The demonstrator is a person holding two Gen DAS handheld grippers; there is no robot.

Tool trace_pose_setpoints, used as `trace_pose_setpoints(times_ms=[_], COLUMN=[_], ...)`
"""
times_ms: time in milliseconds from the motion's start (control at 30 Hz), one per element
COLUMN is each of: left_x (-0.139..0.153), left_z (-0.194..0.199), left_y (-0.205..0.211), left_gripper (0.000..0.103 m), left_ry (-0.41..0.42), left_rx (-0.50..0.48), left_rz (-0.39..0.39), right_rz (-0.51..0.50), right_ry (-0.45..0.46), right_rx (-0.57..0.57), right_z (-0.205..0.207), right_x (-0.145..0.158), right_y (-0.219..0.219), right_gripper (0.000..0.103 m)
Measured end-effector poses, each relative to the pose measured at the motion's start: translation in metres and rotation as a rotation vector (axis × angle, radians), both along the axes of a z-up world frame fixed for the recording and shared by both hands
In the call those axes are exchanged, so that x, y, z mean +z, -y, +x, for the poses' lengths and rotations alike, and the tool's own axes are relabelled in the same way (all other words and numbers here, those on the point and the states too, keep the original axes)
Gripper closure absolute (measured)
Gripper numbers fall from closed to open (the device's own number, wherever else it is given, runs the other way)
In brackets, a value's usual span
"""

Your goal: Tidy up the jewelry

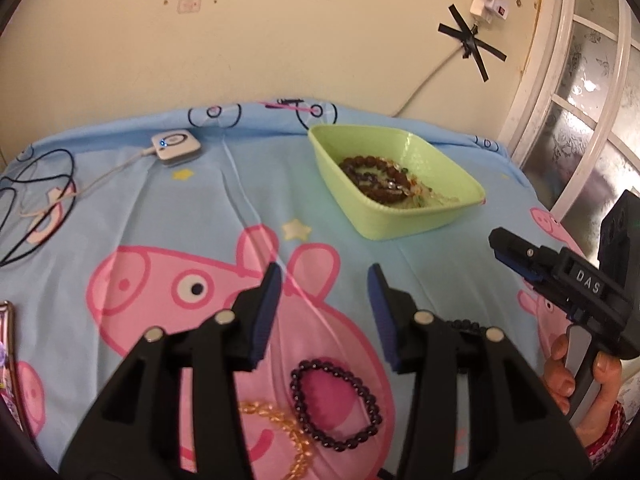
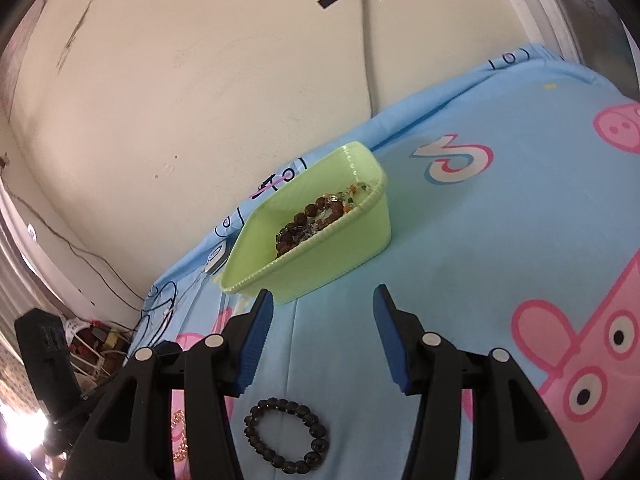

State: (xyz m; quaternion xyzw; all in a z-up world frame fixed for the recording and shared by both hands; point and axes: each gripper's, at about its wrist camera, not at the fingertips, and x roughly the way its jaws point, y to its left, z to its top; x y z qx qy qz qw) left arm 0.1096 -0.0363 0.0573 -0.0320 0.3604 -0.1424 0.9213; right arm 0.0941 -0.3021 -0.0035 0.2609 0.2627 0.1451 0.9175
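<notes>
Cream wall backs a bed covered by a blue cartoon-pig sheet (image 1: 168,208). Near the sheet's far edge sits a green plastic bin (image 1: 404,220) already holding several bead bracelets, brown and mixed colours.

3 bracelets remain loose on the sheet near its front edge: a dark purple bead bracelet (image 1: 335,406), an amber bead bracelet (image 1: 280,428) just beside it, and a black bead bracelet (image 2: 286,436), a closed ring of glossy round beads lying flat.

Left gripper (image 1: 324,312): jaws partly open, nothing between the pads, poised above the purple bracelet. Right gripper (image 2: 320,340): jaws partly open, empty, above the black bracelet.

Risks, by judgement: round beads could roll out of a shallow pinch; pads could snag the loose sheet; purple and amber bracelets lie close enough to lift together.
</notes>
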Motion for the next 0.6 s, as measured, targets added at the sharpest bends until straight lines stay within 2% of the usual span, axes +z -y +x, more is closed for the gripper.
trace_pose_setpoints(times_ms=[100, 400, 600], left_x=[-0.0004, 0.0022, 0.0026], left_z=[-0.0010, -0.0063, -0.0052], left_y=[0.0029, 0.0047, 0.0019], left_gripper=[0.060, 0.060, 0.060], left_ry=[0.008, 0.067, 0.070], left_rx=[0.001, 0.009, 0.020], left_rz=[0.016, 0.022, 0.013], right_rz=[-0.020, 0.008, 0.013], right_ry=[0.012, 0.008, 0.004], right_rx=[0.009, 0.009, 0.008], right_z=[-0.0015, -0.0023, -0.0018], right_x=[0.0015, 0.0007, 0.0005], right_y=[-0.0041, -0.0005, -0.0003], right_gripper=[0.075, 0.075, 0.075])
